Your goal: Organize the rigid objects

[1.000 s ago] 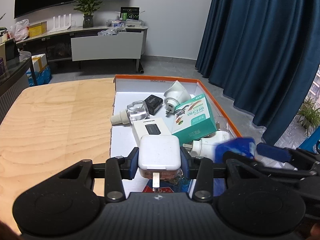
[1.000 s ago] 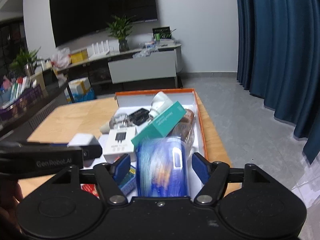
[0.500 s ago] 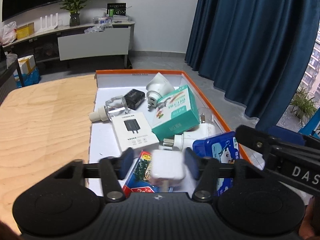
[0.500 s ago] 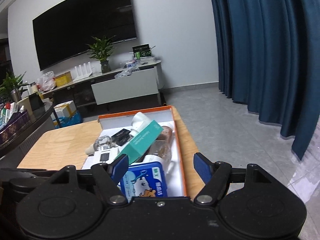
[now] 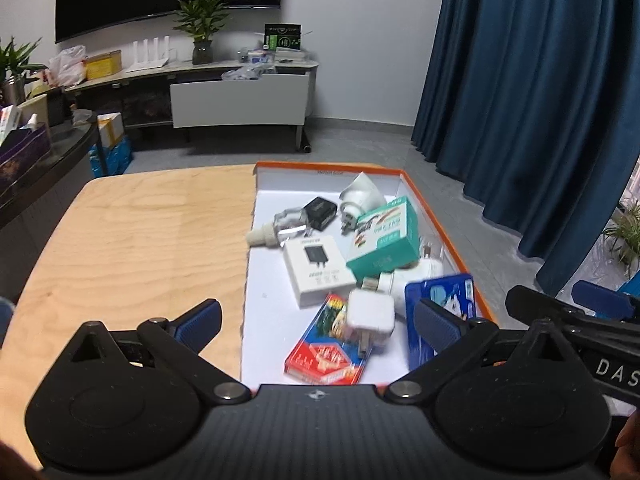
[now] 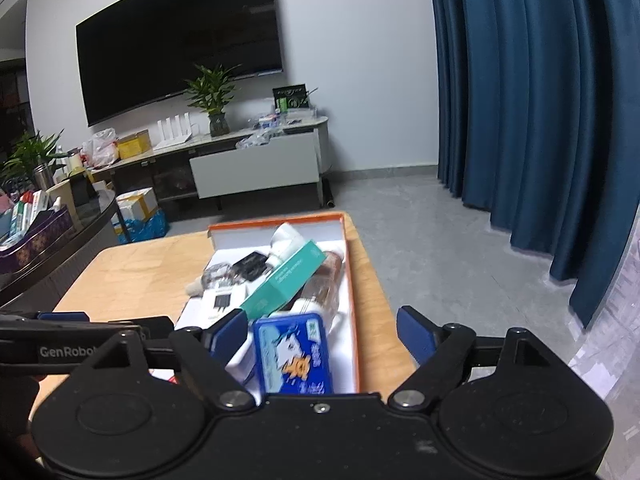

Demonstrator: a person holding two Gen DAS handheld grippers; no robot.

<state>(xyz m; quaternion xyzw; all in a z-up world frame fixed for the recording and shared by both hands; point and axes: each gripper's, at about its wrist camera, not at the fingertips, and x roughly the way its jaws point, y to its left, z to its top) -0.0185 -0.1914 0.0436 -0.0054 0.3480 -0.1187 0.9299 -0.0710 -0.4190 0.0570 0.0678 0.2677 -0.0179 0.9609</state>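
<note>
On the wooden counter sat the orange-rimmed box. Inside it, at its near end, lay the blue tin and the white charger. Both the left gripper and right gripper had just been opening their jaws, gaping wide, gripping nothing.

Both views are wrist-mounted fisheye cameras looking forward along their own gripper fingers and angled downward. The left wrist view sits close above the near end of the orange-rimmed box and faces along it toward the TV wall. The right wrist view is close behind the near end of the same box, offset to its right, facing the same wall. Both share the box, the wooden table left of it, and the curtain beyond it to the right.
</note>
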